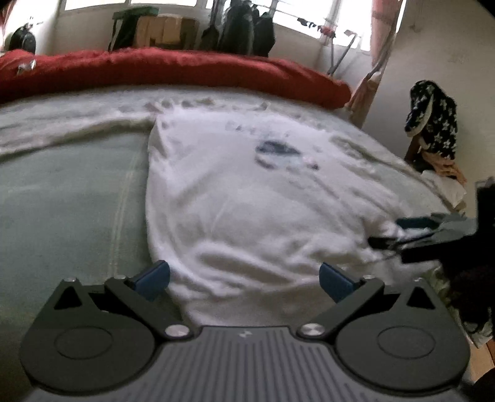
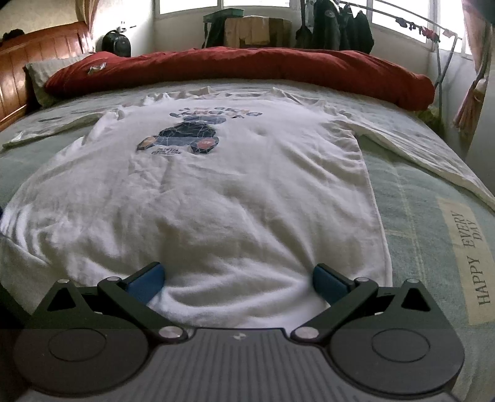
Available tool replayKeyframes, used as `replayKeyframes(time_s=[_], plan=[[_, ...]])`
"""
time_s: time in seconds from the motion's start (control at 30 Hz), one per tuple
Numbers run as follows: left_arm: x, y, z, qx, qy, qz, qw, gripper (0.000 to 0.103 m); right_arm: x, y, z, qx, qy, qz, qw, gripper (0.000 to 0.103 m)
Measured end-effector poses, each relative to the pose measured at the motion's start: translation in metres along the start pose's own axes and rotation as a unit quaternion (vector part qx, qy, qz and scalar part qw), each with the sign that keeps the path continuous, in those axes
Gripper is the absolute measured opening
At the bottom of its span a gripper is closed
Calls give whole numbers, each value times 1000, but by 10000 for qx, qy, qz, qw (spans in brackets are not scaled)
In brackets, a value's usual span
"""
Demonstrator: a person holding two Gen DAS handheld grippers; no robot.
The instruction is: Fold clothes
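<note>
While the white T-shirt (image 2: 216, 185) lies spread face up on the pale green bedspread (image 2: 417, 222), both grippers sit low at its hem end with their jaws spread wide and nothing held between them. Seen from the right wrist, the right gripper (image 2: 236, 281) points along the shirt toward the collar, and its blue fingertips (image 2: 145, 283) stand on either side of a puffed ridge of cloth at the hem. Whether they touch the cloth I cannot tell. A dark printed picture (image 2: 185, 136) with lettering above it sits on the chest. One sleeve (image 2: 417, 154) reaches out flat to the right, the other to the left. A cream label reading "HAPPY EVERY DAY" (image 2: 467, 259) is on the bedspread to the right of the shirt.

From the left wrist, the left gripper (image 1: 244, 280) sits at the shirt's near left corner; its left fingertip (image 1: 153, 278) is just beside the side edge, over the bedspread, and the right one is over the cloth. This view is blurred. The right gripper (image 1: 417, 235) shows at the far right edge as a dark shape on the hem.

A rolled red quilt (image 2: 247, 68) lies across the far side of the bed, beyond the collar. Behind it, dark clothes (image 2: 340, 27) hang under the windows (image 2: 253, 4), and a wooden headboard (image 2: 37, 58) stands at the left.
</note>
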State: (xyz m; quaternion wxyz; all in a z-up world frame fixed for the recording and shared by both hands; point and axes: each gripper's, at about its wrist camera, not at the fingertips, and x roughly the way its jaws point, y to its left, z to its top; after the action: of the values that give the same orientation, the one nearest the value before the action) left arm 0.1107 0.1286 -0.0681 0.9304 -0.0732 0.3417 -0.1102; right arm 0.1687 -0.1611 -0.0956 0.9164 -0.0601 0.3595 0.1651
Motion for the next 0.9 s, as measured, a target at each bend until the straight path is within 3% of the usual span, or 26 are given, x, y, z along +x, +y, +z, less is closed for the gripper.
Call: replayKeyframes(time_s=[0.17, 0.27, 0.9], plan=[[26, -4, 7, -58, 198, -174, 9996, 102, 1, 2, 1, -9, -11, -44, 10000, 103], [35, -6, -6, 59, 227, -80, 9997, 102, 1, 1, 1, 8, -10, -49, 10000, 103], [15, -20, -25, 237, 131, 99, 9996, 102, 3, 5, 3, 9, 31, -173, 9998, 103]])
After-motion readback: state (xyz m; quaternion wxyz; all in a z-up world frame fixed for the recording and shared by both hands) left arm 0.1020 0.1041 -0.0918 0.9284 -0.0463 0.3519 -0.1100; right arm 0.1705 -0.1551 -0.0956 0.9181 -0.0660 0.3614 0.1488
